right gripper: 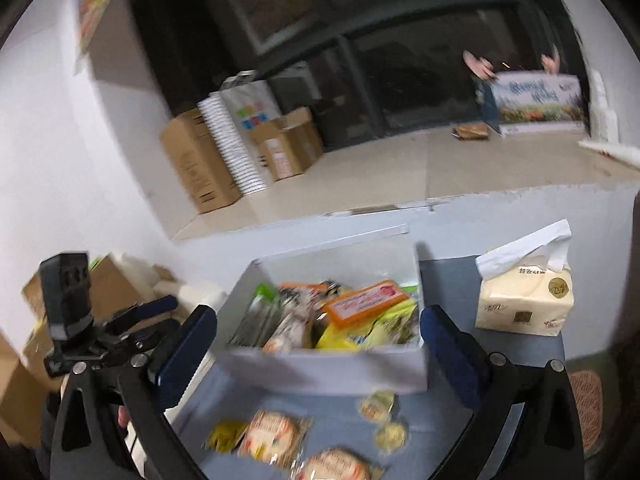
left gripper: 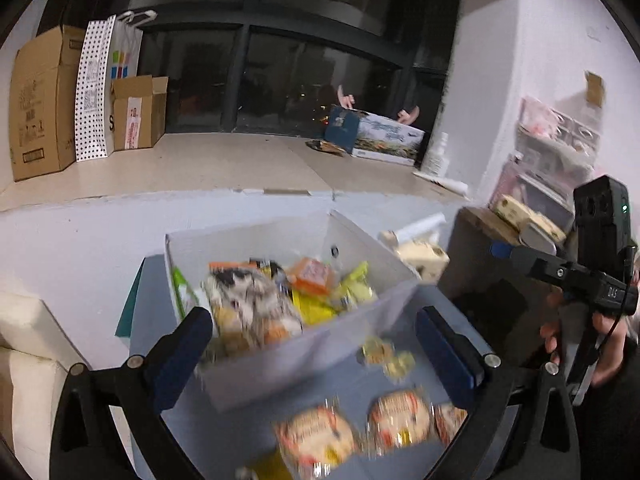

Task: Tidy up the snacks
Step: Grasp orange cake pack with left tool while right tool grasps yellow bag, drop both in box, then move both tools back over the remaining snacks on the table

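Observation:
A white box [left gripper: 280,364] [right gripper: 320,364] on a grey-blue table holds several snack packets, among them an orange pack [right gripper: 366,302] [left gripper: 314,276] and yellow packs [left gripper: 316,308]. Round wrapped cakes [left gripper: 316,436] [right gripper: 272,434] and small wrapped sweets [left gripper: 378,352] [right gripper: 390,434] lie loose on the table in front of the box. My left gripper [left gripper: 320,352] is open and empty, above the box's near wall. My right gripper [right gripper: 316,352] is open and empty, also over the near wall. The right gripper shows at the right in the left wrist view [left gripper: 600,280]; the left gripper shows at the left in the right wrist view [right gripper: 100,328].
A tissue pack [right gripper: 524,300] [left gripper: 420,258] stands right of the box. Cardboard boxes [left gripper: 44,104] [right gripper: 200,160] and a printed box [left gripper: 380,136] sit on the ledge by the dark window. A white wall lies behind the table.

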Demonstrator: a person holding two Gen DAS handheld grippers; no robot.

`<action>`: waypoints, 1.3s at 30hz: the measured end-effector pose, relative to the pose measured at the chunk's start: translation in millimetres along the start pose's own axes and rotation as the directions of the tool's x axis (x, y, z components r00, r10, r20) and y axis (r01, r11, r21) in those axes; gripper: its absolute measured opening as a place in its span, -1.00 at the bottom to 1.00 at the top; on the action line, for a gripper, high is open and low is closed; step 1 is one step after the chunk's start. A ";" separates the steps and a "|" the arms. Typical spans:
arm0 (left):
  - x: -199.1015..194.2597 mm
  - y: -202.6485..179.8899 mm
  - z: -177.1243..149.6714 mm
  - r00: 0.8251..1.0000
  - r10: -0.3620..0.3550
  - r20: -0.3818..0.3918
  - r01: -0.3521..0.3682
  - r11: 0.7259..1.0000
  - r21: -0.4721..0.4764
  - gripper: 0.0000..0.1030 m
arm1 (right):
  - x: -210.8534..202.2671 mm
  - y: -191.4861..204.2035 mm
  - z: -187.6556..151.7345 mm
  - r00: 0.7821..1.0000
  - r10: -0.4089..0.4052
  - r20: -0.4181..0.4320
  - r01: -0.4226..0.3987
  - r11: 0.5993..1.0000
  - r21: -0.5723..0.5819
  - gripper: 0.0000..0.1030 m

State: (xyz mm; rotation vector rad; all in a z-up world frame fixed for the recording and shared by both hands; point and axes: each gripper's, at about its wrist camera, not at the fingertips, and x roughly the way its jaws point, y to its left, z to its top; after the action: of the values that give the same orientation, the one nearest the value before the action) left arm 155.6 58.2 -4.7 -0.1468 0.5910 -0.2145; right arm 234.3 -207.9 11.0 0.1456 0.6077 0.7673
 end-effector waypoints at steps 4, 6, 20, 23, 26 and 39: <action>-25.4 -11.4 -40.7 0.999 0.031 -0.041 -0.031 0.999 0.012 1.00 | -29.0 33.5 -44.9 1.000 -0.030 -0.008 0.029 0.992 -0.126 1.00; -35.1 -15.7 -57.6 0.998 0.028 -0.055 -0.028 1.000 0.002 1.00 | -38.6 44.8 -64.7 0.999 -0.030 -0.016 0.027 0.987 -0.157 1.00; -48.1 -17.9 -132.1 0.982 0.085 -0.171 -0.083 0.996 0.017 1.00 | -91.8 83.2 -147.4 0.992 -0.119 0.034 0.123 0.955 -0.271 1.00; -27.4 -3.1 -137.1 0.974 0.078 -0.212 -0.079 0.997 0.004 1.00 | -93.0 80.9 -146.0 0.993 -0.108 0.044 0.115 0.959 -0.257 1.00; 1.1 16.9 -144.1 0.959 0.053 -0.277 -0.070 0.996 -0.051 1.00 | -87.9 79.4 -149.5 0.992 -0.123 0.027 0.126 0.959 -0.255 1.00; 54.8 53.6 -154.2 0.948 0.023 -0.319 -0.085 0.980 -0.181 -0.23 | -72.6 82.7 -163.5 0.988 -0.149 -0.035 0.133 0.951 -0.281 1.00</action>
State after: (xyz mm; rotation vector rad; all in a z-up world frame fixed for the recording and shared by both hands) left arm 121.2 85.2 -171.3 -0.2869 0.9347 -0.1271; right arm 51.2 -213.5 -61.6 -0.1768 0.5502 0.7115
